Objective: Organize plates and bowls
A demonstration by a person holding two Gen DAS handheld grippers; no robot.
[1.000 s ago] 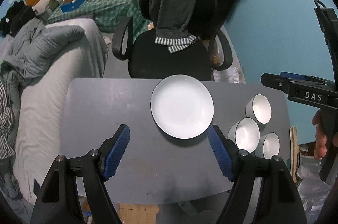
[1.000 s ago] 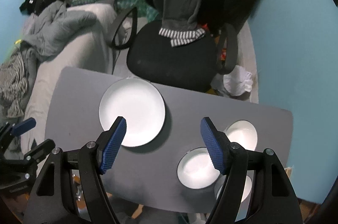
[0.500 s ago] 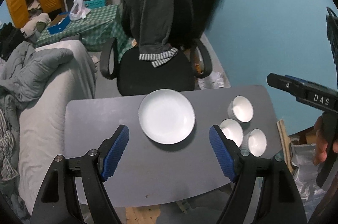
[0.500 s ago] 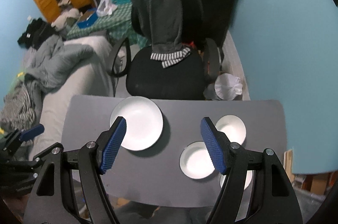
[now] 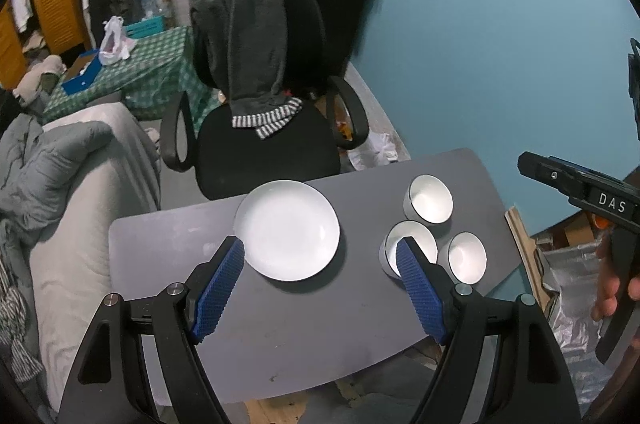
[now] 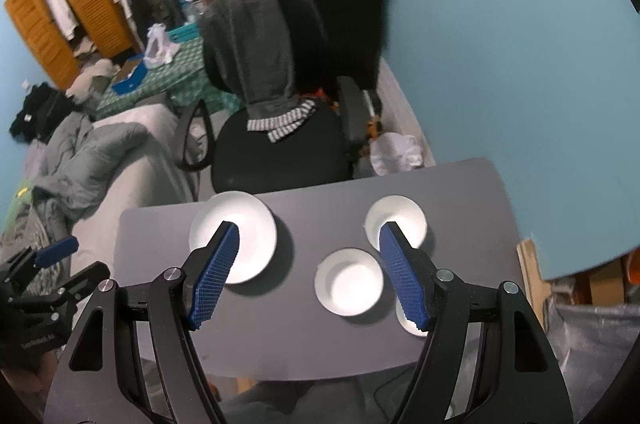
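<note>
Grey tabletop lies beneath you, with a black office chair draped in a dark hoodie behind it and a teal wall to the right. On it you have one white plate left of centre and three white bowls clustered close at right, possibly touching. Your left gripper and right gripper both hover spread wide, holding nothing.

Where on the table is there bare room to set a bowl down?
The grey table is bare left of the white plate, and along the near edge below the plate and the three bowls. The right end is crowded: the bowls cluster close together there.
</note>
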